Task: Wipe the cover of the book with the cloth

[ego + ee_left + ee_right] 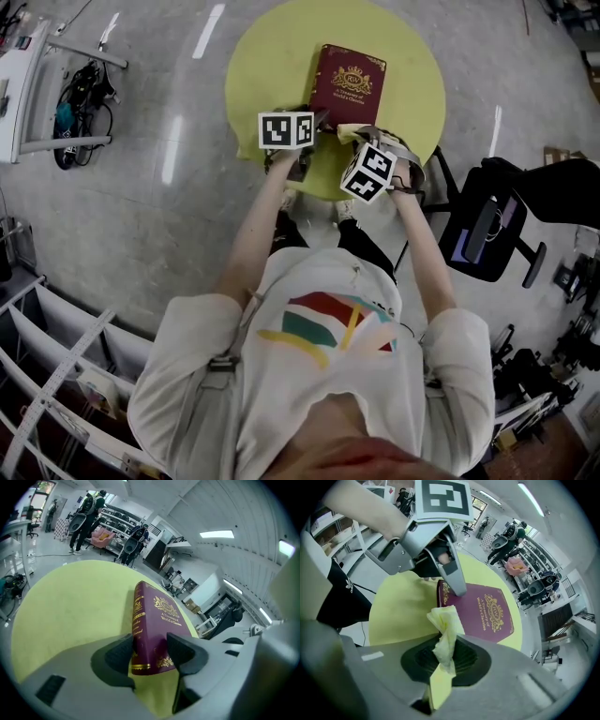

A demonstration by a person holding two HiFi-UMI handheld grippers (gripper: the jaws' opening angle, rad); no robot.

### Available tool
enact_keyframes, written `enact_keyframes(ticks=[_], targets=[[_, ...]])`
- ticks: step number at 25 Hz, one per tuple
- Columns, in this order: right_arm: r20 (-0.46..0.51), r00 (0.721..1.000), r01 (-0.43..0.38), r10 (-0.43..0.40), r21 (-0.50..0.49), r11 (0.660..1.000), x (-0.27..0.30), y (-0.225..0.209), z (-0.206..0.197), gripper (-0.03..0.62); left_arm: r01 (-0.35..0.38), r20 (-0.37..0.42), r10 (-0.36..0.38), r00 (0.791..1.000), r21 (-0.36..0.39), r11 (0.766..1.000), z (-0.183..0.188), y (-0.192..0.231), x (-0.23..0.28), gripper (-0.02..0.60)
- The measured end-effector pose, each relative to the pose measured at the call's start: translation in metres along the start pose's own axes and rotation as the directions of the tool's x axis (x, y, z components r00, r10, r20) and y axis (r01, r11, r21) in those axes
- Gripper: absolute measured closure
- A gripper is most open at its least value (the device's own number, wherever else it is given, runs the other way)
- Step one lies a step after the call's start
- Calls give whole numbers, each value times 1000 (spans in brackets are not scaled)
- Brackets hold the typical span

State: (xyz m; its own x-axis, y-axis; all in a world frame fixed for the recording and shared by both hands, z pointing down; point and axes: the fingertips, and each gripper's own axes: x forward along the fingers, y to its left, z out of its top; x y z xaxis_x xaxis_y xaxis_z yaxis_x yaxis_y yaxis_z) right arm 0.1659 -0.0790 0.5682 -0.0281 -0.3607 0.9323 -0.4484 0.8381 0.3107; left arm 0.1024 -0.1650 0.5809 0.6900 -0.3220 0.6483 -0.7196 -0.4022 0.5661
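Yellow table (pixel 251 58), grey floor (pixel 141 220); left hand-held gripper (pixel 151 652) clamping book (pixel 157 619), right one (pixel 445 662) cloth (pixel 446 632).

Grey floor (pixel 141 216), black office chair (pixel 483 239)

The room is bright. Long ceiling lights (pixel 216 534) shine high above the left gripper (pixel 150 648) and its jaws. White glare streaks the floor (pixel 174 150). Both gripper views bend round, with dark corners. Close behind the jaws everything is blurry.
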Motion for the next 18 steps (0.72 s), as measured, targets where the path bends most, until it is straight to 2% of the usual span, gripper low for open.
enact_keyframes(ticks=[8, 13, 18], targets=[[9, 1000, -30, 30, 15, 999, -2, 17, -2, 565, 9, 3, -9, 1000, -24, 1000, 0, 1, 1, 360], [-10, 989, -151, 151, 3, 989, 12, 61, -16, 565, 7, 13, -7, 1000, -40, 999, -2, 0, 1, 360], [-19, 995, -103, 102, -62, 993, 16, 77, -23, 565, 15, 20, -14, 1000, -49, 999, -1, 0, 1, 360]])
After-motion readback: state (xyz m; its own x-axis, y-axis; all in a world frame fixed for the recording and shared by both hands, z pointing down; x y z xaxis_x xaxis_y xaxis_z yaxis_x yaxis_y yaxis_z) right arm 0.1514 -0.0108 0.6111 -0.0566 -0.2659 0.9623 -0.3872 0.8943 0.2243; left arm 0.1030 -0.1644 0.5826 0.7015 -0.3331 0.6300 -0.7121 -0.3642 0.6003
